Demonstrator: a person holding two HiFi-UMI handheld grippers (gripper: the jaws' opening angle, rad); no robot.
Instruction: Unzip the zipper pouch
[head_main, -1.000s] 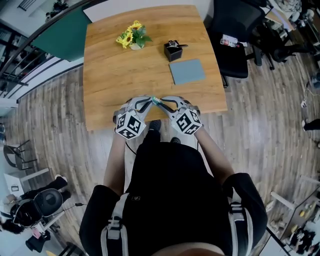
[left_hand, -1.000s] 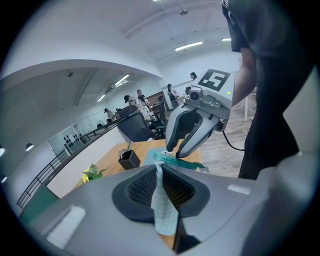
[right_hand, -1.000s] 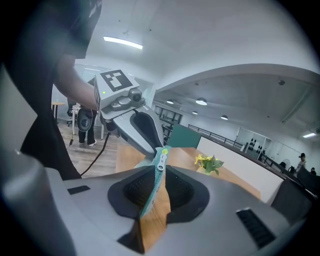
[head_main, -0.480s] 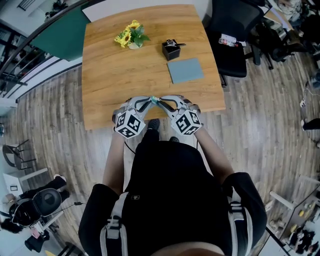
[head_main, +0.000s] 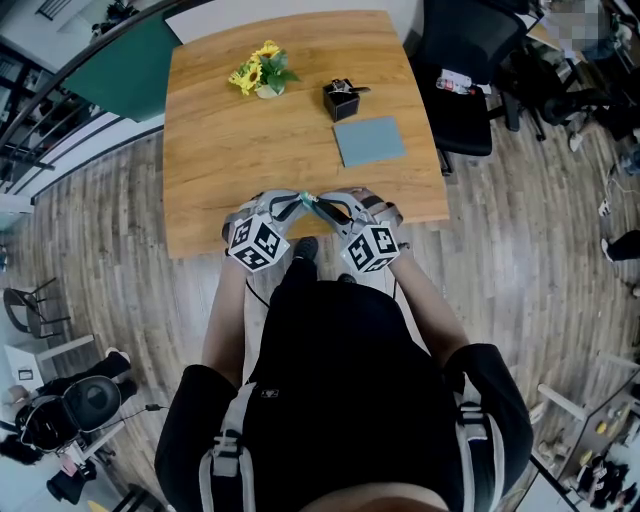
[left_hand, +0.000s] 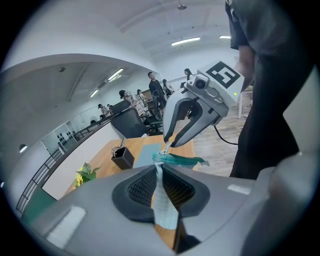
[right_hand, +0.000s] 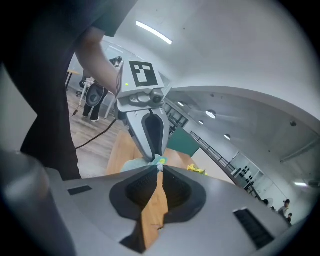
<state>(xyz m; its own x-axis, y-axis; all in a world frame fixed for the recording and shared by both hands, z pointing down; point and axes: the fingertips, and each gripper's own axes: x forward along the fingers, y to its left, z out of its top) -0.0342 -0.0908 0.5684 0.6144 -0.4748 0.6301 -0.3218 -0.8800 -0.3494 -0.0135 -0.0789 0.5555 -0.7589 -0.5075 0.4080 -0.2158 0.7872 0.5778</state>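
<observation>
Holding the teal zipper pouch (left_hand: 183, 160) clamped in my narrow-set left tool (left_hand: 159, 170), in the air just over the near edge of the wooden surface (head_main: 250, 150), I should draw my right tool (right_hand: 159, 169), pinched on the zipper pull (right_hand: 160, 161), straight along the teeth, keeping the fabric taut.

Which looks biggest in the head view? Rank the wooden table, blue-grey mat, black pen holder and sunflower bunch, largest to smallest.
1. wooden table, by far the largest
2. blue-grey mat
3. sunflower bunch, counting its leaves
4. black pen holder, only a little smaller than the flowers

All four lie on the same tabletop, so nearness hardly skews this.
</observation>
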